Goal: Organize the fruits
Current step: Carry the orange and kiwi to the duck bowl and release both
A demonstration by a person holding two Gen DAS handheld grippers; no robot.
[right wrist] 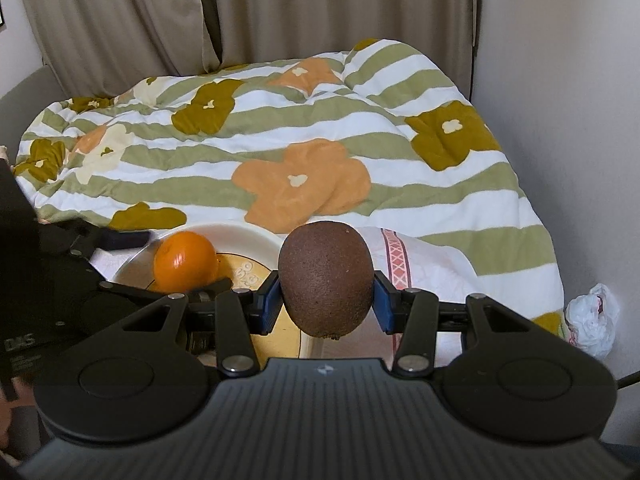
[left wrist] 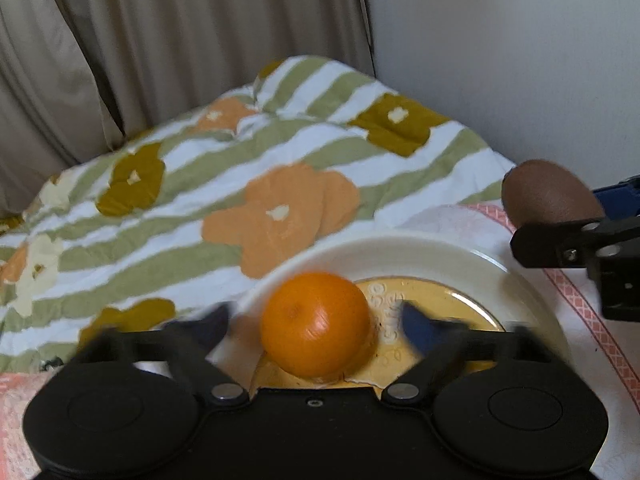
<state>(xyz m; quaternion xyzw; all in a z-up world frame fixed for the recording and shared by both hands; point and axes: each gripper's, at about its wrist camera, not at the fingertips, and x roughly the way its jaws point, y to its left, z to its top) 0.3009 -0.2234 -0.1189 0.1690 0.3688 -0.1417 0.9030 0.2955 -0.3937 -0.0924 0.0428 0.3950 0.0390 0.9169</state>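
An orange (left wrist: 315,332) lies on a white plate (left wrist: 400,246) with a yellow centre, seen in both views. My left gripper (left wrist: 316,320) is open, and its blurred fingers (left wrist: 418,322) stand wide on either side of the orange without touching it. My right gripper (right wrist: 326,304) is shut on a brown kiwi (right wrist: 324,264), its blue pads (right wrist: 270,304) pressing both sides. The kiwi hangs over the plate's (right wrist: 248,232) right edge. In the left wrist view the kiwi (left wrist: 548,192) shows at the far right, above and beyond the plate. The orange (right wrist: 184,260) sits to the left of the kiwi.
The plate rests on a white cloth with a pink lattice border (right wrist: 394,256), laid on a bed. A striped floral quilt (right wrist: 300,184) covers the bed behind. Beige curtains (right wrist: 280,8) hang at the back, and a white wall (right wrist: 560,80) stands at the right. A white plastic bag (right wrist: 592,320) lies by the wall.
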